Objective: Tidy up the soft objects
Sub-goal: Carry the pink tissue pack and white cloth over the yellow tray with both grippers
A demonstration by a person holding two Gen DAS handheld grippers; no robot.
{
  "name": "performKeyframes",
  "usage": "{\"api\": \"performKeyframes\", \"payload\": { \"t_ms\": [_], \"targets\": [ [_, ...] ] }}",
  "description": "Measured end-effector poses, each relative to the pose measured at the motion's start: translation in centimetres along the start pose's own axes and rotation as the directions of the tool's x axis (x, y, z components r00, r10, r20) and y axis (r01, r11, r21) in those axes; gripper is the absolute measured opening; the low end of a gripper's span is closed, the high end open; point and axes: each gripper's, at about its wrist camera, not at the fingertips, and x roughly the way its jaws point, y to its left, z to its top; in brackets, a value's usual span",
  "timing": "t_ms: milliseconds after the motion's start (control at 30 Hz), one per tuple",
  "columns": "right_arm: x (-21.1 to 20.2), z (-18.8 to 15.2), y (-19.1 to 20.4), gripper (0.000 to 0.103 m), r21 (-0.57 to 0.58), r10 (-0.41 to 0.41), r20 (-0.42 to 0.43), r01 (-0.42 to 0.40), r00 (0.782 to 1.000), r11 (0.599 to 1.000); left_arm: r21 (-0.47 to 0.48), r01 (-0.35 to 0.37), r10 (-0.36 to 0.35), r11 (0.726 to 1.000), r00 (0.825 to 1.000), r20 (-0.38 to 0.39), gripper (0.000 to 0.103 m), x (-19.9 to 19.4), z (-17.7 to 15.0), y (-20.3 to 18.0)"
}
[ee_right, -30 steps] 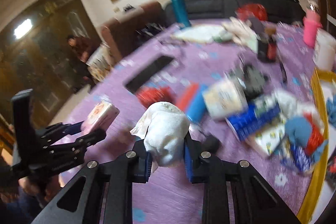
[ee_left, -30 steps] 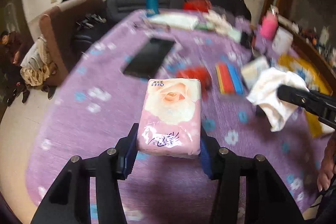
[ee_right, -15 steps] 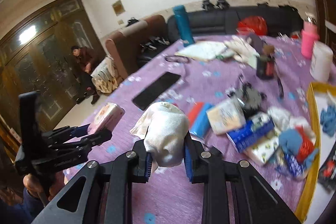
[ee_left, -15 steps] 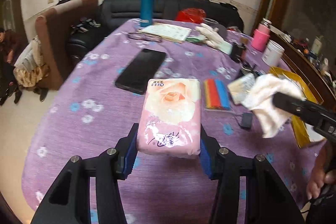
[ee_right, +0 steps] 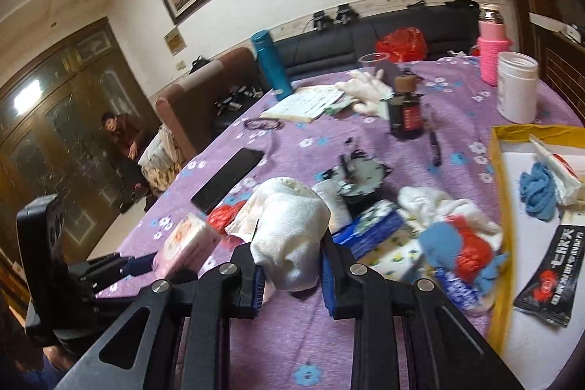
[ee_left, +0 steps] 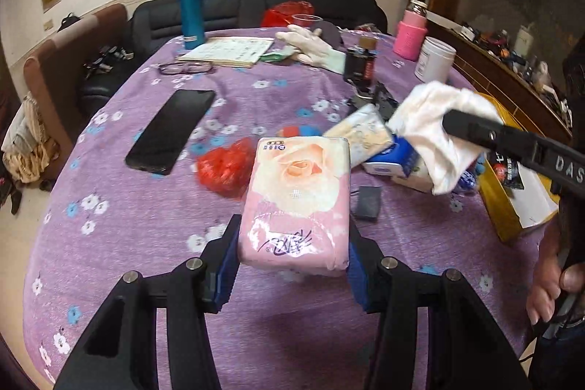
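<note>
My left gripper (ee_left: 289, 265) is shut on a pink tissue pack (ee_left: 298, 200) with a rose print, held above the purple flowered tablecloth (ee_left: 120, 243). It also shows in the right wrist view (ee_right: 186, 242). My right gripper (ee_right: 292, 275) is shut on a white rolled cloth (ee_right: 289, 229); the cloth also shows in the left wrist view (ee_left: 435, 137), hanging from the right gripper's black finger at the right. A pile of soft things lies beyond: white cloth (ee_right: 427, 203), blue and red fabric (ee_right: 457, 243), tissue packs (ee_right: 376, 225).
A yellow-rimmed box (ee_right: 501, 192) holds a blue cloth and packets at the right. On the table lie a black phone (ee_left: 172, 130), a red bag (ee_left: 223, 167), glasses (ee_left: 184, 68), a notebook (ee_left: 230, 52), a teal flask (ee_left: 191, 10), a dark bottle (ee_right: 406, 112), a white jar (ee_right: 517, 90).
Both grippers have kept their loads. The views have shifted: the cloth in the right gripper now sits higher and closer to the pile, and the red bag is again in the left view.
</note>
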Motion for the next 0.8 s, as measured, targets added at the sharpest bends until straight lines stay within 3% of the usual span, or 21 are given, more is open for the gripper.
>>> {"api": "performKeyframes", "payload": {
  "t_ms": [500,800],
  "targets": [
    [-2.3,5.0,-6.3,0.027,0.036,-0.097,0.108,0.094,0.989,0.995,0.082,0.029,-0.029,0.996,1.000,0.002,0.050,1.2,2.6,-5.7],
    [-4.3,5.0,-14.8,0.027,0.229,-0.144,0.138,0.110,0.980,0.967,0.149,0.097,-0.093,0.984,0.995,-0.034,0.050,3.6,4.8,-11.1]
  ]
}}
